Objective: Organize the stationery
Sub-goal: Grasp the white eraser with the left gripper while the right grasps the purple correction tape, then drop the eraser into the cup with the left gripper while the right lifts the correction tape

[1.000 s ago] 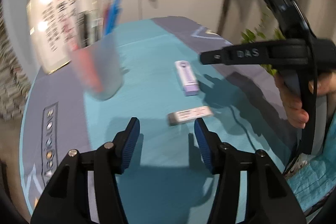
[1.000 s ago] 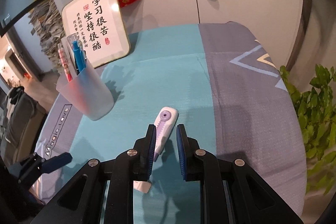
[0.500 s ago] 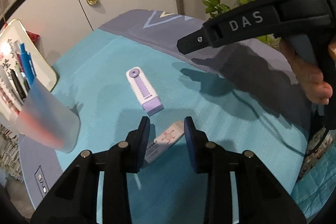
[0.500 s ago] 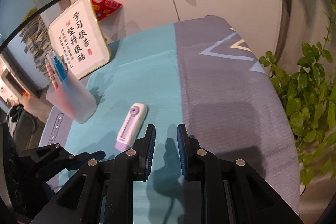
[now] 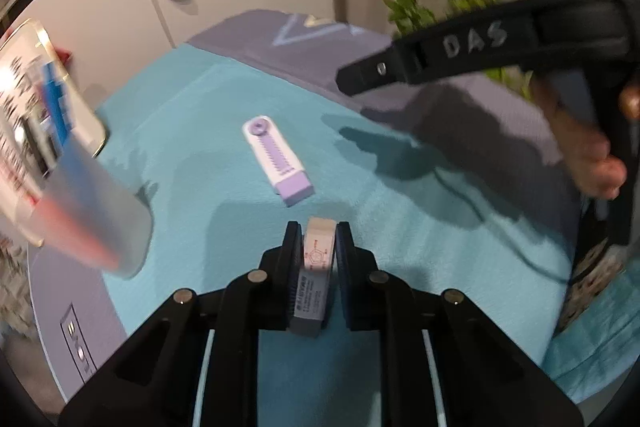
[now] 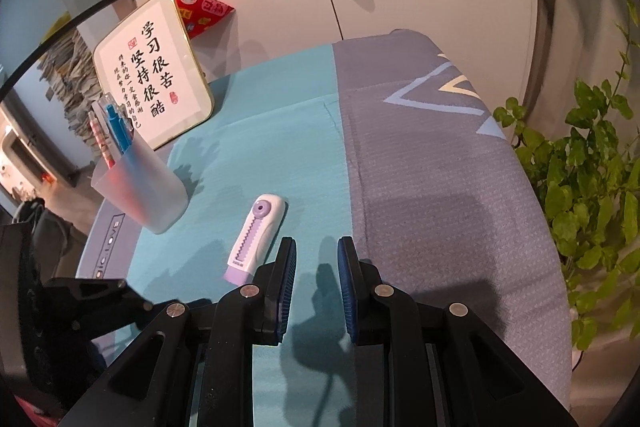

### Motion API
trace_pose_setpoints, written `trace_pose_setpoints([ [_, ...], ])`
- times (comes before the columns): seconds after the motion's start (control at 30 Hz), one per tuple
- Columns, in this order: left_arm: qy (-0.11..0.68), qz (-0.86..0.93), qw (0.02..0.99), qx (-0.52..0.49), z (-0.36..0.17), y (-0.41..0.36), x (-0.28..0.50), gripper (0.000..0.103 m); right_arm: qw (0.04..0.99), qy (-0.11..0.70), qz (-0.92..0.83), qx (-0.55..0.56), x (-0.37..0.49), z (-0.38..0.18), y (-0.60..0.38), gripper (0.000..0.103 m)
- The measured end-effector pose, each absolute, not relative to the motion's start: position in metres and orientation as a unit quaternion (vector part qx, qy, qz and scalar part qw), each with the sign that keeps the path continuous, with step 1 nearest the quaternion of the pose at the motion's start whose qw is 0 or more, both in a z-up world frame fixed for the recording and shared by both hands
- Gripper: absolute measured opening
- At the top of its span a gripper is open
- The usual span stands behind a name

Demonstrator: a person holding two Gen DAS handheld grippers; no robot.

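Left gripper (image 5: 318, 239): jaws closing, eraser (image 5: 316, 267) in its paper sleeve seen between the pads, which appear pressed on both its sides. Eraser is lined up along the fingers, far end poking past the tips, over the teal cloth on the desk (image 5: 208, 187).

Just ahead of it, a white-and-purple correction tape (image 5: 278, 161) is laid flat on the teal, apart from the eraser. Frosted pen cup (image 5: 88, 211) with blue and red pens is seen to the left, blurred.

Right gripper (image 6: 316, 251): jaws held narrowly apart, nothing between the pads; teal cloth is visible through the gap. Correction tape (image 6: 256, 233) lies just left of its left finger, not gripped. Pen cup (image 6: 144, 183) is placed further left, a framed calligraphy board (image 6: 154, 89) behind it. A hand (image 5: 588, 151) on the right gripper's handle is caught in the left view.
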State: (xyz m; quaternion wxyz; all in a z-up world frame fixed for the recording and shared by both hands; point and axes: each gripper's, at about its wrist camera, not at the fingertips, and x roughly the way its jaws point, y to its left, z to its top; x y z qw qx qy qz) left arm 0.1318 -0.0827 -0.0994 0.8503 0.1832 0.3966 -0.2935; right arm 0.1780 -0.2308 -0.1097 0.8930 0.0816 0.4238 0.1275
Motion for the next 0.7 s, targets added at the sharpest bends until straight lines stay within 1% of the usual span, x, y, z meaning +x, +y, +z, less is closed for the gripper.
trace_pose_setpoints([
  [0.17, 0.39, -0.271, 0.874, 0.101, -0.08, -0.046, 0.12, 0.014, 0.888, 0.432, 0.139, 0.078, 0.189, -0.106, -0.216, 0.021],
  [0.23, 0.39, -0.255, 0.882, 0.071, -0.076, -0.031, 0.115, 0.013, 0.881, 0.445, 0.141, 0.079, 0.199, -0.108, -0.208, 0.023],
  [0.3, 0.388, -0.234, 0.89, 0.05, -0.074, -0.02, 0.112, 0.013, 0.875, 0.459, 0.133, 0.083, 0.209, -0.111, -0.199, 0.043],
  [0.33, 0.387, -0.223, 0.894, 0.036, -0.073, -0.012, 0.11, 0.013, 0.872, 0.464, 0.13, 0.087, 0.215, -0.112, -0.193, 0.045],
  [0.47, 0.384, -0.203, 0.901, -0.004, -0.069, 0.01, 0.103, 0.013, 0.862, 0.491, 0.107, 0.065, 0.235, -0.119, -0.171, 0.045],
  [0.67, 0.371, -0.199, 0.907, -0.028, -0.062, 0.026, 0.094, 0.013, 0.845, 0.527, 0.077, 0.044, 0.252, -0.135, -0.153, 0.045],
  [0.7, 0.37, -0.2, 0.907, -0.029, -0.062, 0.026, 0.095, 0.013, 0.844, 0.529, 0.073, 0.043, 0.253, -0.137, -0.153, 0.044],
])
